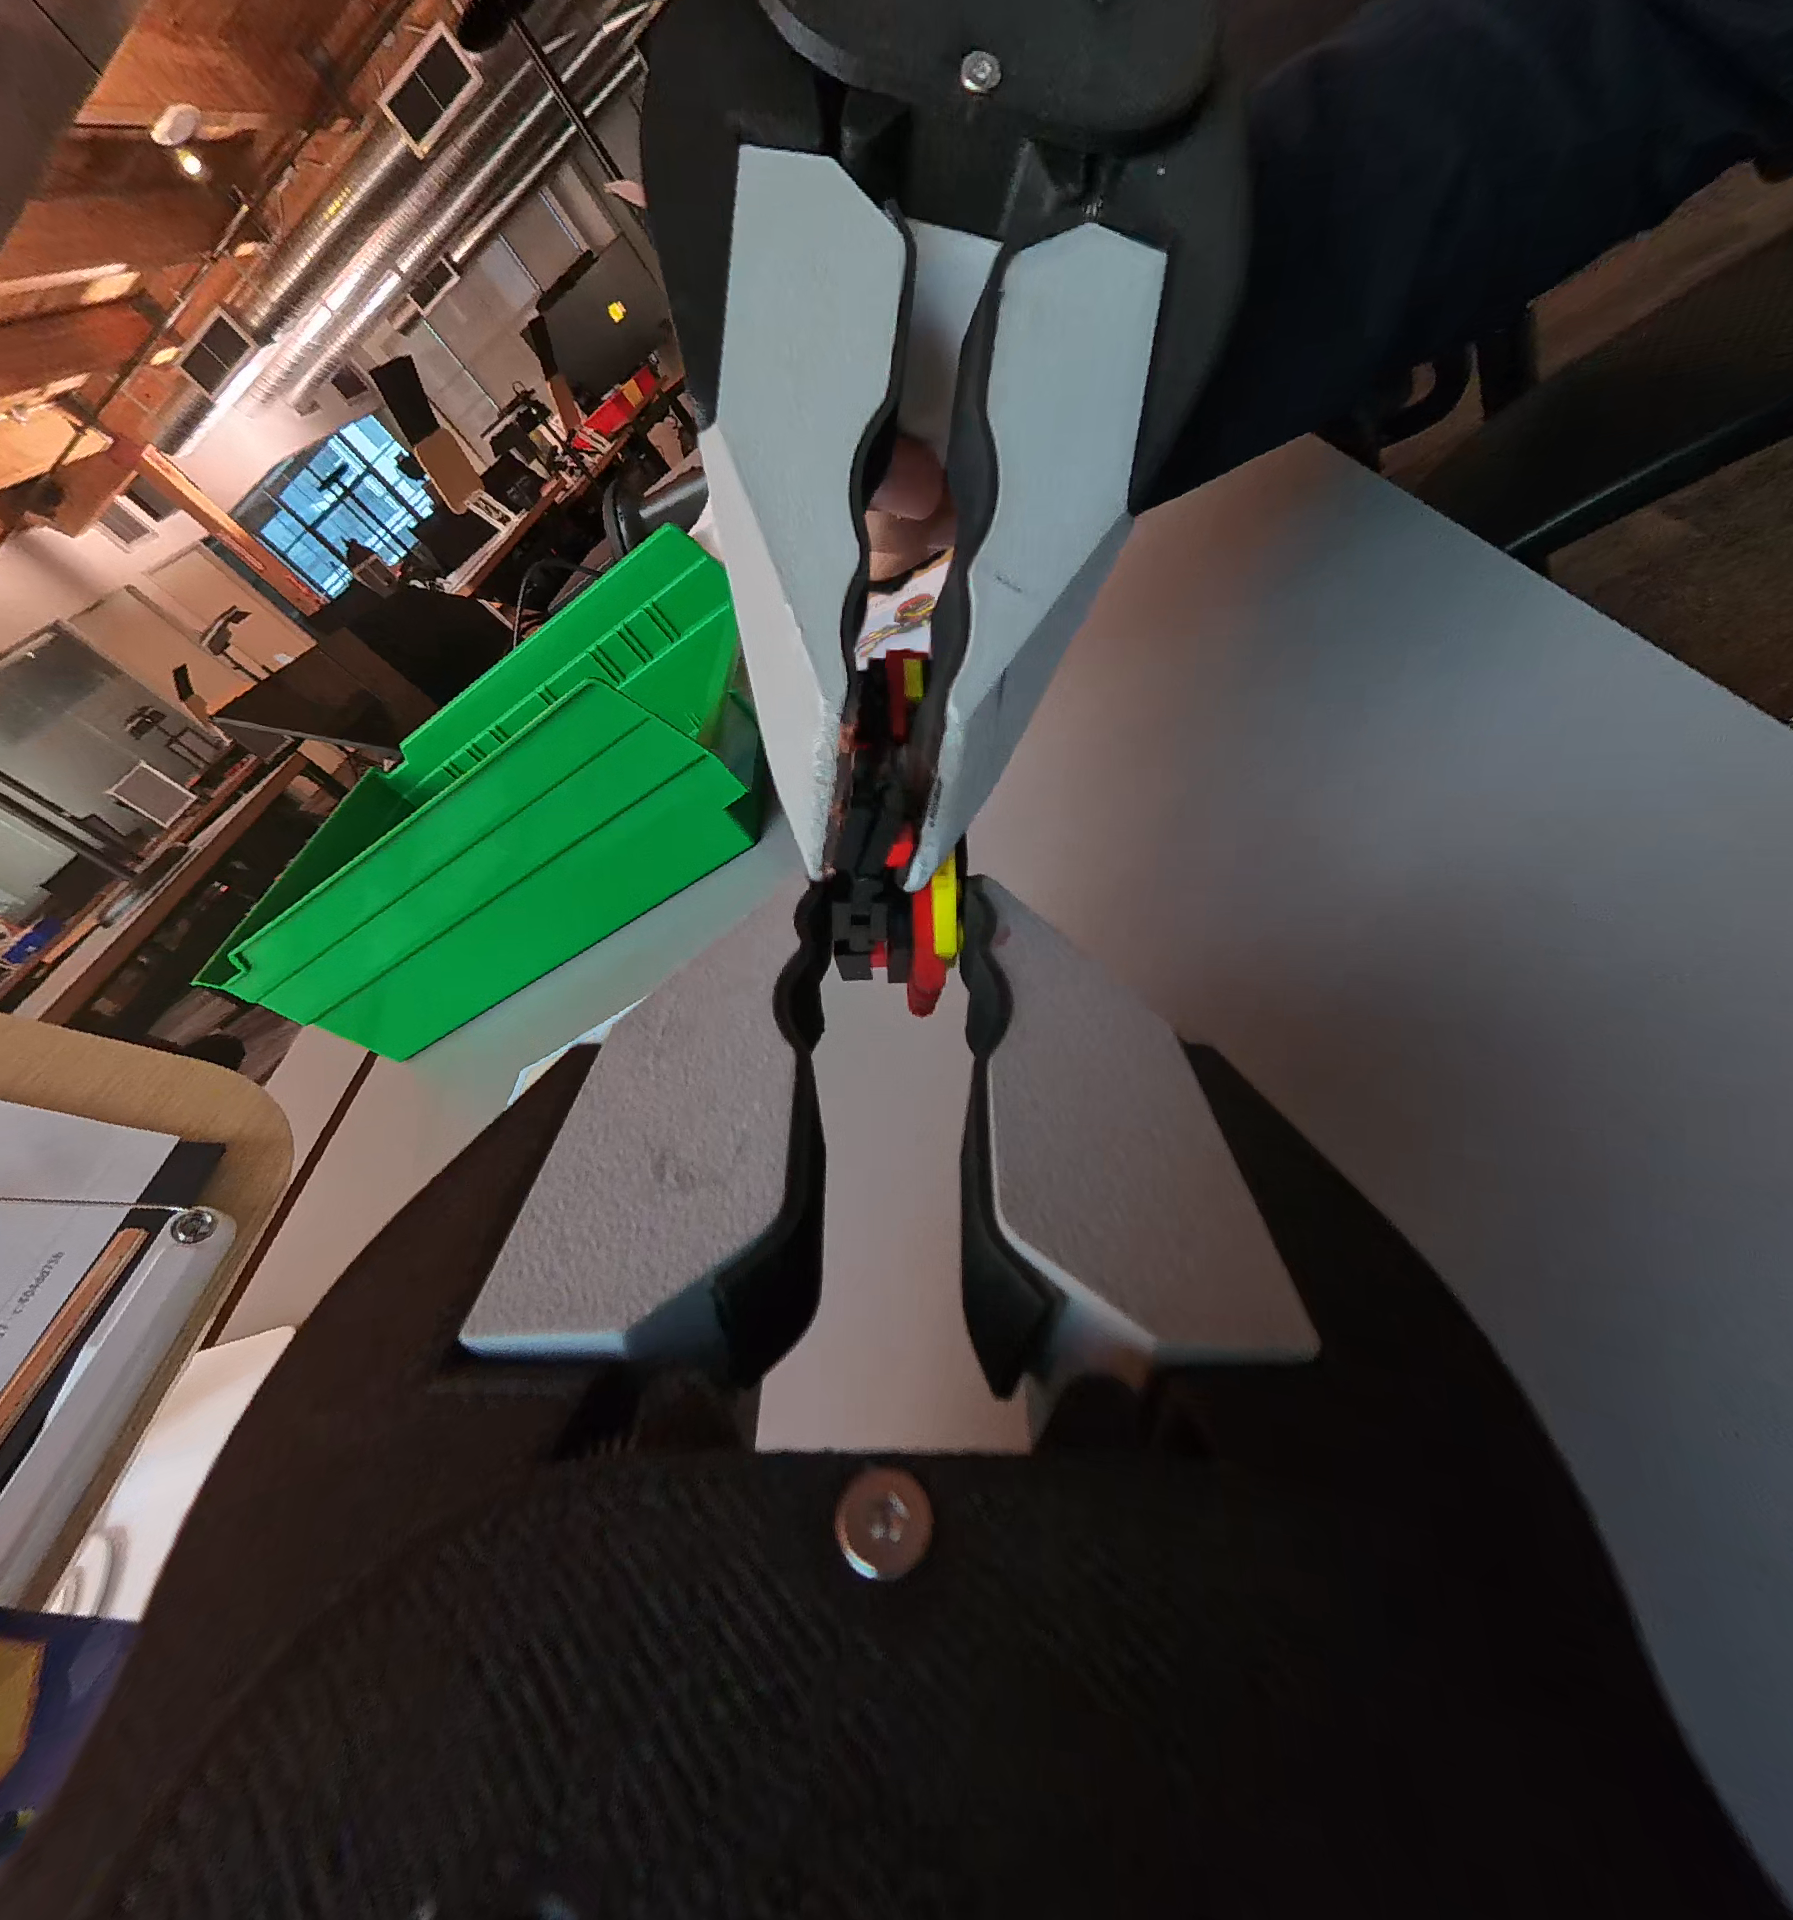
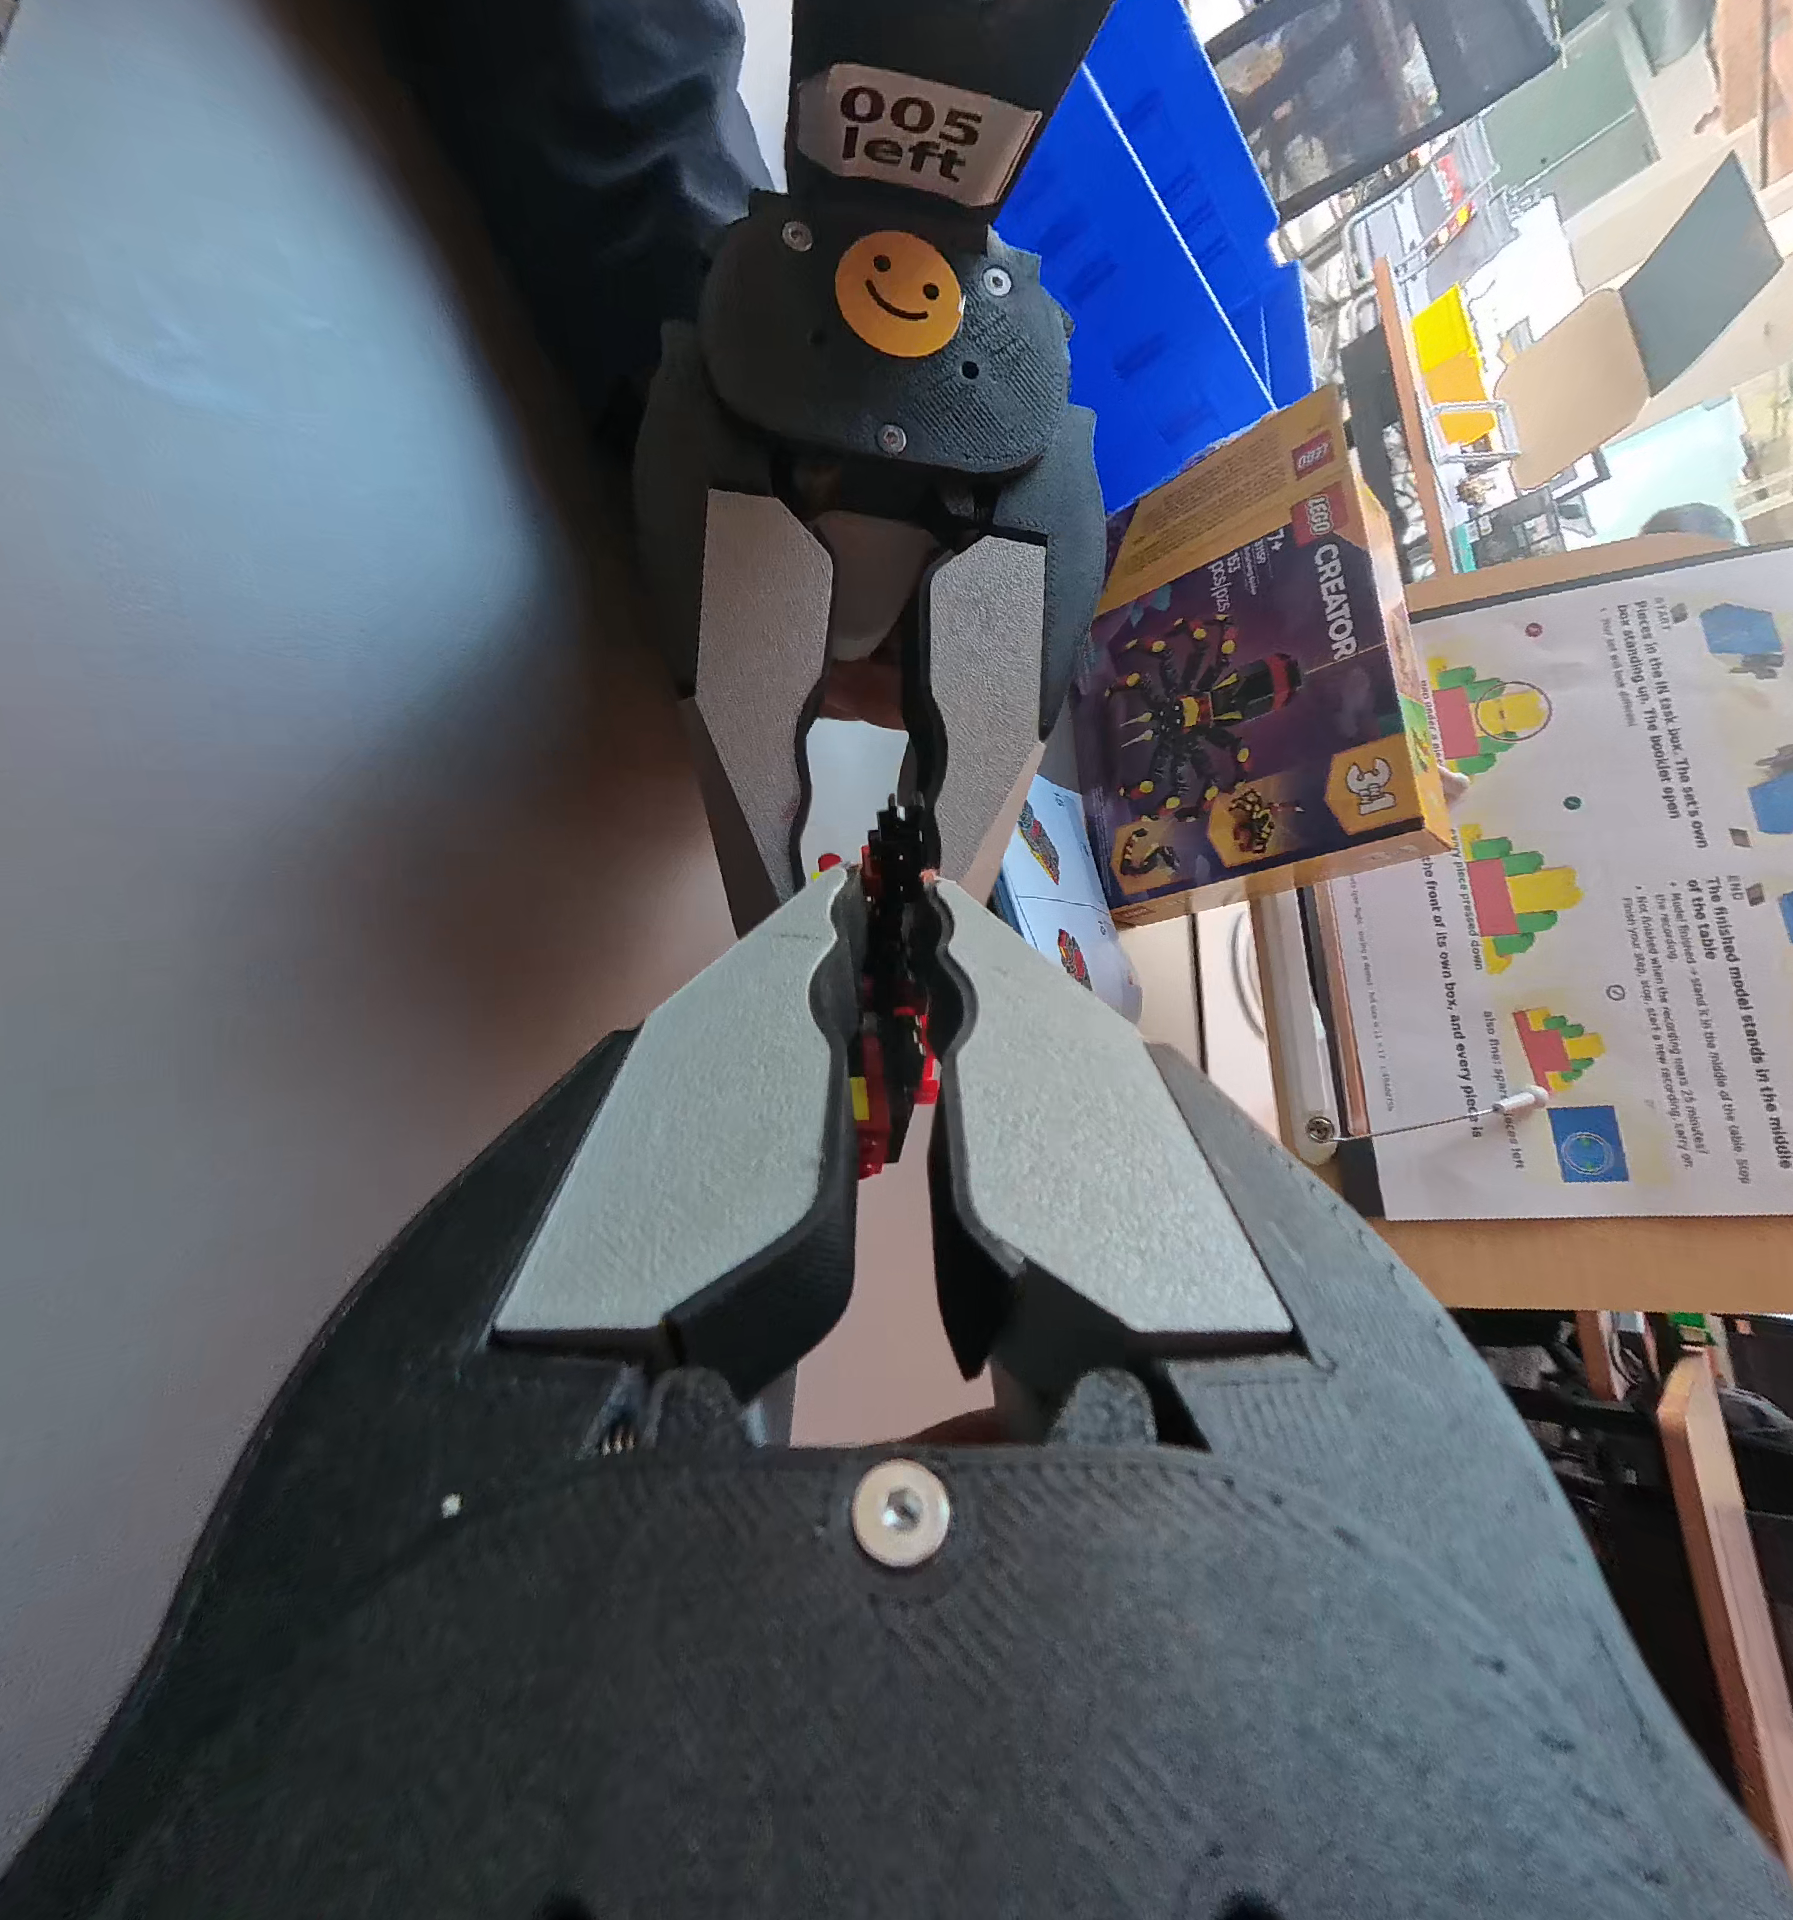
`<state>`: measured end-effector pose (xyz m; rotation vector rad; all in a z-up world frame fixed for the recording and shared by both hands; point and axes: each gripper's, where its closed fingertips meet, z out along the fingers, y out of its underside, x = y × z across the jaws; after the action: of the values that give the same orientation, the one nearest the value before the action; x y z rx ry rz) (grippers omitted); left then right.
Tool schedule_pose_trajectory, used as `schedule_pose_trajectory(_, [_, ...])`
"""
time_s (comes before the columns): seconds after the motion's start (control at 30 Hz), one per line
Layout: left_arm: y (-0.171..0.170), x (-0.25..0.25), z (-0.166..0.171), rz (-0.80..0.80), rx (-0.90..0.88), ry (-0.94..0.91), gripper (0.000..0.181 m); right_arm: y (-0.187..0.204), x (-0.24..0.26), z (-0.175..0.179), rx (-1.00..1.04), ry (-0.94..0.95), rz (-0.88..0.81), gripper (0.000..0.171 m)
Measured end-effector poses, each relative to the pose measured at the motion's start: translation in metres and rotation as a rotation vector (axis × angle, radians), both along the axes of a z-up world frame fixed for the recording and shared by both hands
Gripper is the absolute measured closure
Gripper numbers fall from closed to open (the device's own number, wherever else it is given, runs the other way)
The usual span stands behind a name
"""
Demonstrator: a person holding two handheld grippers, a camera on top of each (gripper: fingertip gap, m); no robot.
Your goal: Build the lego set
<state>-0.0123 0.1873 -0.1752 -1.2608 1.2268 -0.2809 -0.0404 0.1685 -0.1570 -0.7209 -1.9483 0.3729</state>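
We hold the black, red and yellow lego model (image 1: 887, 914) in the air between us, left claw (image 1: 887, 935) and right claw (image 2: 887, 894) both pinching it, mid-assembly; next calls for pressing squarely together.

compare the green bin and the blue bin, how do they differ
The green bin shows only in the left wrist view, left of the right tongs. The blue bin shows only in the right wrist view, behind the lego box and right of the left tongs. Both are plastic and sit tilted in frame.
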Motion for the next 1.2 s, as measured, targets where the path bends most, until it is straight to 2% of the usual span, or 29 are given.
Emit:
schedule_pose_trajectory(0.3, [0.005,-0.002,-0.008,0.037,0.018,0.060,0.159,0.004,-0.002,-0.008,0.014,-0.021,-0.014,0.165])
schedule_pose_trajectory(0.43, [0.006,-0.002,-0.008,0.039,0.001,0.053,0.159,0.005,-0.002,-0.007,-0.102,-0.009,-0.019,0.164])
schedule_pose_trajectory(0.7, [0.005,-0.001,-0.005,0.026,-0.021,0.031,0.159,0.003,-0.003,0.000,-0.108,0.028,0.000,0.160])
schedule_pose_trajectory(0.87, [0.005,-0.001,-0.006,0.028,-0.023,0.034,0.159,0.001,-0.004,-0.002,-0.135,0.025,0.012,0.164])
schedule_pose_trajectory(1.13, [0.008,-0.003,-0.013,0.069,0.013,0.095,0.159,0.004,-0.007,-0.009,-0.300,0.011,-0.015,0.164])
schedule_pose_trajectory(1.2, [0.008,-0.002,-0.014,0.070,0.000,0.092,0.160,0.004,-0.006,-0.009,-0.263,0.025,-0.018,0.164])
